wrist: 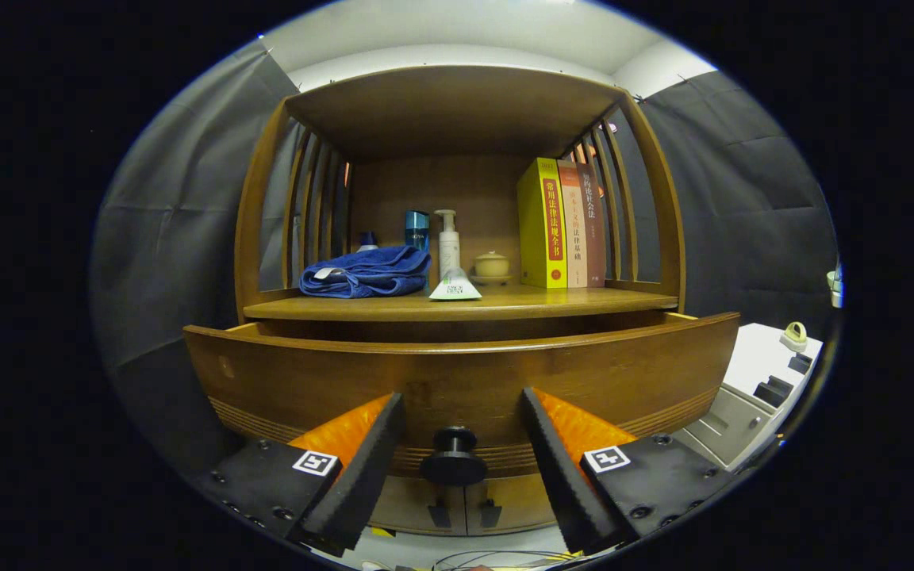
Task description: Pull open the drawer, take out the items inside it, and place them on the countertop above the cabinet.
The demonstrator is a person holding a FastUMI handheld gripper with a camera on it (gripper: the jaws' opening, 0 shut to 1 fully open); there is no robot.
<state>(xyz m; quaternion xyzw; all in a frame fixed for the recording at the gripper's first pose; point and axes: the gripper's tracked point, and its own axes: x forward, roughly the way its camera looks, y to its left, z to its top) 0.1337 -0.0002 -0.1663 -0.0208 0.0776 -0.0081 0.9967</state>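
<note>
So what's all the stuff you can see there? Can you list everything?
Wooden cabinet: one, brown, slatted sides, straight ahead.
Wooden drawer: one, brown, pulled partly out below the countertop; inside hidden.
Round drawer knob: one, black, between the fingers, untouched.
Folded cloth towel: one, blue, left on the wooden countertop.
Squeeze tube: one, white-green, front centre, right of the towel.
Pump bottle: one, white, behind the tube.
Tall bottle: one, blue, behind the towel.
Small lidded pot: one, cream, right of the pump bottle.
Upright books: three, yellow, orange-cream, brown, right side.
Box-shaped unit: one, white, right of the drawer.
Gripper: one, open, fingers either side of the knob.
</note>
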